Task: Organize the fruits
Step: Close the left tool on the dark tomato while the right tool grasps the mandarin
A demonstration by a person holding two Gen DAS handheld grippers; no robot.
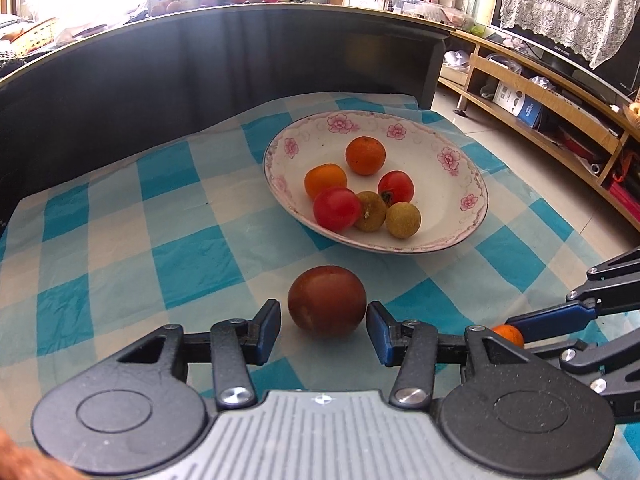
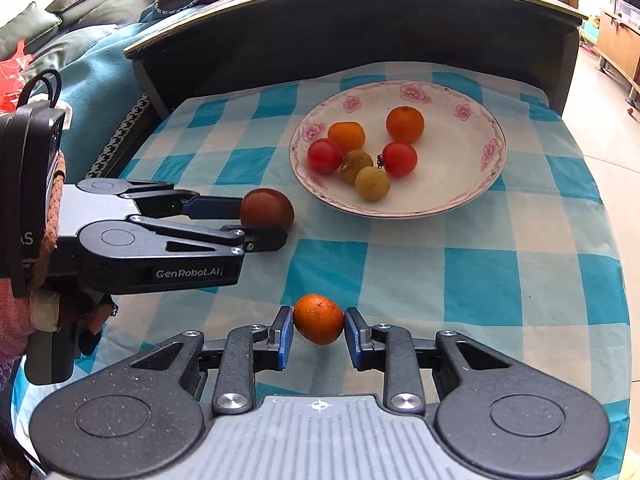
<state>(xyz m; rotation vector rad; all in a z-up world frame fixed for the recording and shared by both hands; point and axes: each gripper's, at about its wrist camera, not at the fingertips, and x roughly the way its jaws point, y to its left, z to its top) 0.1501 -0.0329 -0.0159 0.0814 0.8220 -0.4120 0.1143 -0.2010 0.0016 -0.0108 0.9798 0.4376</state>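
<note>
**Two fruits between my jaws, the plate waits ahead**

Left wrist view: my left hand-held gripper stands wide around the dark red fruit, which lies on the checked cloth of the counter, just before the near rim of the flowered plate. The right pad looks to be touching the skin, while the left pad is a little apart, so I do not hold it yet. I judge this fruit is smooth, round and rather soft. It can roll away or bruise, so I should take it at its widest middle and close gently.

Right wrist view: my right hand-held gripper has the small orange fruit between its blue pads, nearer to me than the plate and well apart from it. The pads seem to touch both sides, and the fruit appears a little above the cloth. Its peel is rough, so I think the grip is good. It is surely light, so little force is enough. The plate already holds six small fruits.
</note>
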